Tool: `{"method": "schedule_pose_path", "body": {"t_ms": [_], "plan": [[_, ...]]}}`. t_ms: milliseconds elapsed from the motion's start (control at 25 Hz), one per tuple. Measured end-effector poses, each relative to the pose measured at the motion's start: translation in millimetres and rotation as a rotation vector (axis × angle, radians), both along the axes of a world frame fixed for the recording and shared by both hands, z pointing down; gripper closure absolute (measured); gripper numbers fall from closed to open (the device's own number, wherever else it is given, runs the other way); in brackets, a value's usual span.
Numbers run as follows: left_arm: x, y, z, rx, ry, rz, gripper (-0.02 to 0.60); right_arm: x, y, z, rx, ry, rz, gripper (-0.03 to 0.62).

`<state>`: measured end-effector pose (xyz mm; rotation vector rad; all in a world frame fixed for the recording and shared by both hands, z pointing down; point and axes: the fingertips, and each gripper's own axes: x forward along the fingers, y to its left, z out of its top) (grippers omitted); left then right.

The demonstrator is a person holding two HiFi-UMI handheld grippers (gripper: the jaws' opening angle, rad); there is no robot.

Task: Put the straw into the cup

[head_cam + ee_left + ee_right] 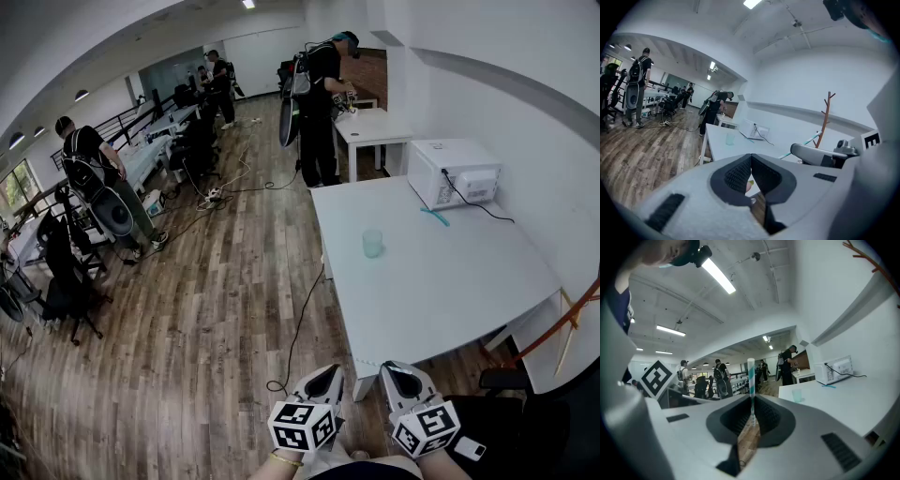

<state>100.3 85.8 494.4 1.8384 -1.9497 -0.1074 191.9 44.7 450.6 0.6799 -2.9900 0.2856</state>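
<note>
Nearest the viewer, the left hand-held gripper [751, 157] has its jaws together with nothing between them. The right hand-held gripper [751, 401] is clamped on the lower part of a teal-and-white striped straw [750, 376], which stands roughly upright above the pads. Both are held low, short of the near edge of the white bench [441, 300]. Farther on, the translucent cup [373, 243] stands upright towards the bench's left side, well apart from the straw. Beyond it lie a second straw [434, 217] and a microwave [457, 172]. The step in hand appears to be the carry: the straw is grasped but not yet brought over. The next move likely calls for reaching across the bench, turning the wrist so a free end points down, centring it over the cup mouth, and lowering before release.
</note>
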Motion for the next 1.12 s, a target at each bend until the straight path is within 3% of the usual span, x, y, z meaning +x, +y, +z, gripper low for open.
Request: {"method": "schedule_pose_path", "body": {"t_ms": [240,1120], "plan": [[13,14,-13,0.013,-0.031,-0.032,0.561,3,12,-13,0.03,-0.008,-0.044,0.553],[70,28,-7,0.01,-0.02,-0.064,0.561,45,34,-14,0.038,-0.047,-0.128,0.553]]}}
